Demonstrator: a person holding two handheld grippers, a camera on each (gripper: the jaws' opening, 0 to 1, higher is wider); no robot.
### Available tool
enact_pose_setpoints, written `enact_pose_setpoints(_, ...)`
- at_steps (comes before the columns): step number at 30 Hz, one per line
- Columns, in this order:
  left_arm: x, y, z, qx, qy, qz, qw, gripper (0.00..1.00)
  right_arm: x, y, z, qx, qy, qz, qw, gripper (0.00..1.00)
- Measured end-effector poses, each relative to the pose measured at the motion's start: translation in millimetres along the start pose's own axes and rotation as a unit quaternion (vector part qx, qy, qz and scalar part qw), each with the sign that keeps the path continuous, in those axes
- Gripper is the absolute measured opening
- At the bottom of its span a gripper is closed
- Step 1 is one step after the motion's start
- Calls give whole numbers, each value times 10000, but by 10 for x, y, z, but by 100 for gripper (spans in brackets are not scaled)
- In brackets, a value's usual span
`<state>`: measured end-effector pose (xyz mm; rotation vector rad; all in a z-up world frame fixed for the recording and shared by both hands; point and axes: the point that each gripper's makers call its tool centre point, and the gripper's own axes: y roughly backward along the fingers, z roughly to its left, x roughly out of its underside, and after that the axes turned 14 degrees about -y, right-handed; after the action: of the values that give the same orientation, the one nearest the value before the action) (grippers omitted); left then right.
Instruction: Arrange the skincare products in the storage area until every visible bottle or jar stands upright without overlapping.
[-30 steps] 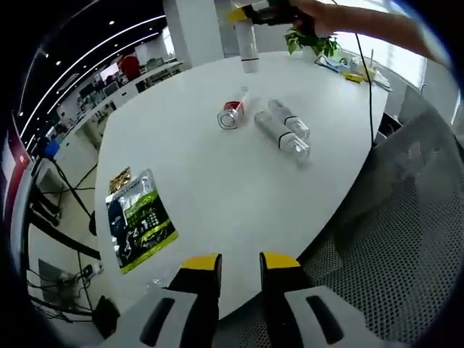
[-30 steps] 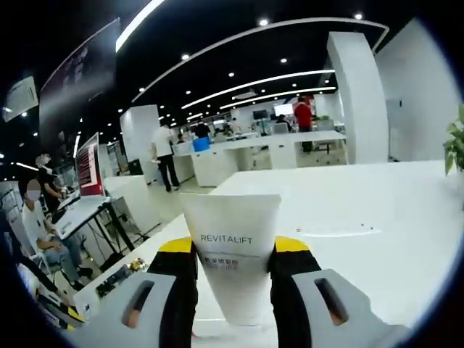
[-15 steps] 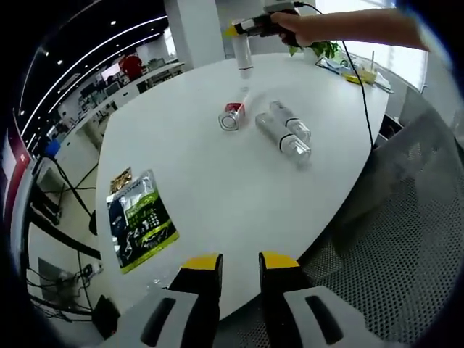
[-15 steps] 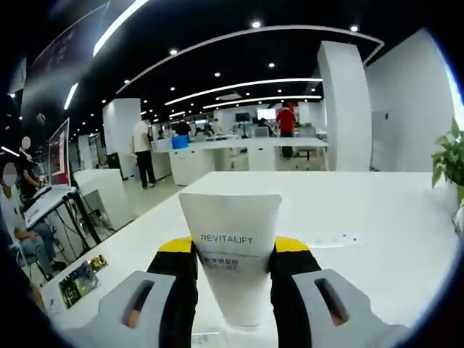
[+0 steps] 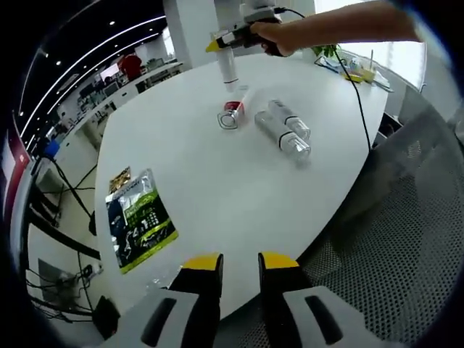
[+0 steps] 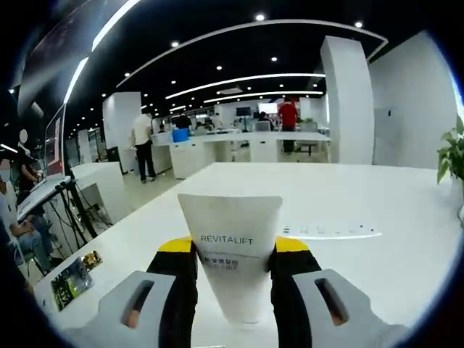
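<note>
Desk [image 5: 217, 188], white and rounded, stands in an open-plan office with dark ceiling, strip lights and white columns; a grey mesh chair [image 5: 406, 239] sits at its near edge. In the left gripper view, the left gripper [image 5: 239, 264] hangs over the near rim, its yellow-tipped jaws parted with nothing between them. Near the left edge lies a green-and-black printed pouch [image 5: 139, 217], flat. Toward the far side lie a red-capped jar [image 5: 232, 114] on its side and, just beside it, two clear bottles [image 5: 284, 130] side by side, also lying down. Above the jar, a person's hand holds the right gripper [image 5: 226, 45] with a white tube [image 5: 229, 69] hanging down from it. In the right gripper view, the right gripper [image 6: 233, 250] is clamped on that tube [image 6: 230, 246], marked REVITALIFT; smaller print below is illegible. The tube's lower end is cut off. A potted plant [image 5: 330, 49] stands partly behind the arm.
</note>
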<state>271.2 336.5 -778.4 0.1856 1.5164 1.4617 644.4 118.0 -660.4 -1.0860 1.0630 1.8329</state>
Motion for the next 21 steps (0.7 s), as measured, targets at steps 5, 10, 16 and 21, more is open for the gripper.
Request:
enact_pose_setpoints(5, -4, 2, -6, 12, -36, -1, 10000, 20, 58, -5, 14, 169, 138, -75, 9997, 36)
enact_pose_setpoints(10, -20, 7, 4, -16, -20, -50, 10000, 20, 152, 44, 24, 245, 202, -159, 9994, 36)
enact_pose_setpoints(16, -7, 5, -5, 5, -24, -20, 10000, 20, 125, 36, -31, 280, 161, -332, 9989, 37)
enact_pose_setpoints(21, 1, 3, -8, 15, -37, -5, 10000, 20, 117, 2, -62, 234, 72, -175, 9995, 38)
